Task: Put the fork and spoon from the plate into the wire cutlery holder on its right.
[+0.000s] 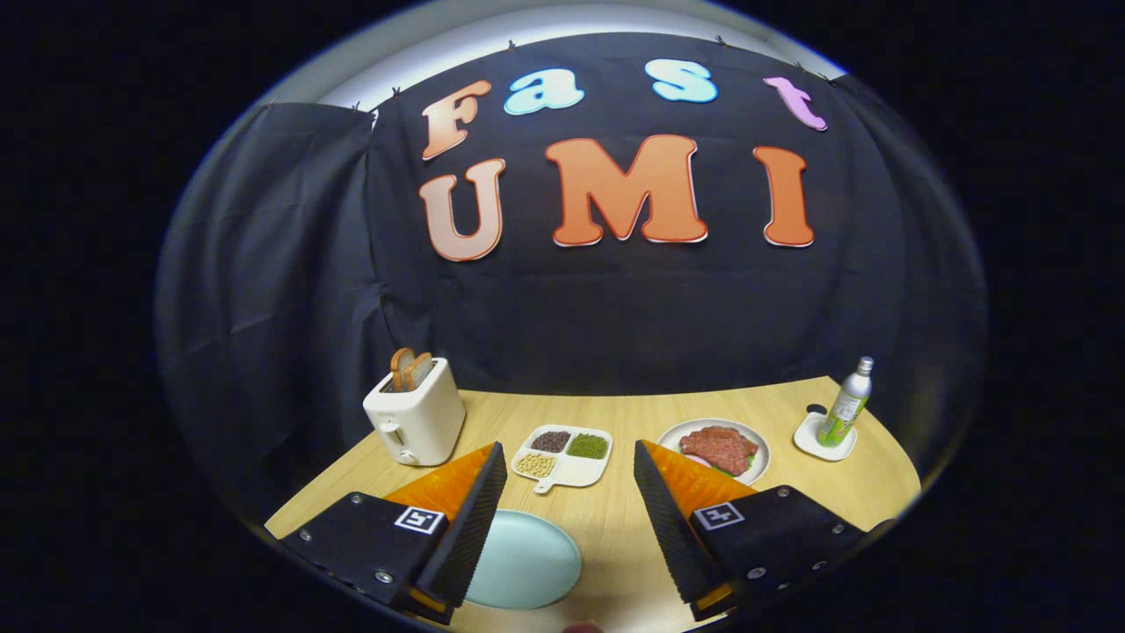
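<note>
The gripper (569,475) hangs above the near part of a wooden table (615,545) with its 2 fingers (470,519) spread wide and nothing between them, taking the pale blue-green plate (527,563) as the landmark for all that follows. That plate lies flat on the table just under and beside the left finger, its left part hidden behind that finger, and the part that shows is bare; the fork, the spoon and the wire holder cannot be made out anywhere around it. Beyond the plate, in the gap between the 2 fingers, sits a white divided tray (567,455) with 3 small compartments of dark, green and pale beans or grains. Farther from the plate and to its left stands a white toaster (417,418) with 2 slices of bread (410,369) upright in its slots. Beyond the plate and to its right, past the right finger, a white dish (756,444) carries a reddish piece of meat (719,447). Well to the right of the plate, near the table's far edge, a green bottle with a silver cap (846,403) stands upright on a small white coaster (813,440)
</note>
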`<state>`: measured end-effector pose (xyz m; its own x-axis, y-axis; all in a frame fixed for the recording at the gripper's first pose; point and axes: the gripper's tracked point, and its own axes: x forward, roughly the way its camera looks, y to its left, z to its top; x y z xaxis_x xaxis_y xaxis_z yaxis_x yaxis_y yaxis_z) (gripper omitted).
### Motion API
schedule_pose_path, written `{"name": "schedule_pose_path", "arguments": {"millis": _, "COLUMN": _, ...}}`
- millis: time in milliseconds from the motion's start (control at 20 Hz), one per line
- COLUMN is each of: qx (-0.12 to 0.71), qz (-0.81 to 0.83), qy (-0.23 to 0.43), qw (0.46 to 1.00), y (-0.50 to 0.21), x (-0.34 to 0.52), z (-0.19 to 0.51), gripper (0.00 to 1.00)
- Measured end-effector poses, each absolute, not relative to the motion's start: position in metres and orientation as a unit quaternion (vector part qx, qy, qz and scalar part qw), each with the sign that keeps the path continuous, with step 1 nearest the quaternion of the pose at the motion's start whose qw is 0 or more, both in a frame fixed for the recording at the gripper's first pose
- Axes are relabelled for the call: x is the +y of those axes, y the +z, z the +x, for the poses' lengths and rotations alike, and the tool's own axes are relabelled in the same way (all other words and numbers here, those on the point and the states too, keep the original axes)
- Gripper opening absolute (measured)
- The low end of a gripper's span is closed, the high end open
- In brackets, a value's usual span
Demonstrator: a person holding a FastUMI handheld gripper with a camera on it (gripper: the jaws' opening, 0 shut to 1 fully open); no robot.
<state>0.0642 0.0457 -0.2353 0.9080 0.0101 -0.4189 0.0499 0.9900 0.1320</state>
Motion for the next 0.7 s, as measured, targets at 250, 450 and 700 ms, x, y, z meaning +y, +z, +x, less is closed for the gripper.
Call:
{"name": "schedule_pose_path", "arguments": {"millis": 250, "qx": 0.297, "qz": 0.072, "qy": 0.023, "qw": 0.952, "y": -0.283, "x": 0.100, "z": 0.071, "gripper": 0.88}}
{"name": "schedule_pose_path", "arguments": {"millis": 450, "qx": 0.390, "qz": 0.064, "qy": 0.047, "qw": 0.917, "y": -0.329, "x": 0.135, "z": 0.060, "gripper": 0.88}}
{"name": "schedule_pose_path", "arguments": {"millis": 700, "qx": 0.501, "qz": 0.048, "qy": 0.061, "qw": 0.862, "y": -0.382, "x": 0.163, "z": 0.036, "gripper": 0.88}}
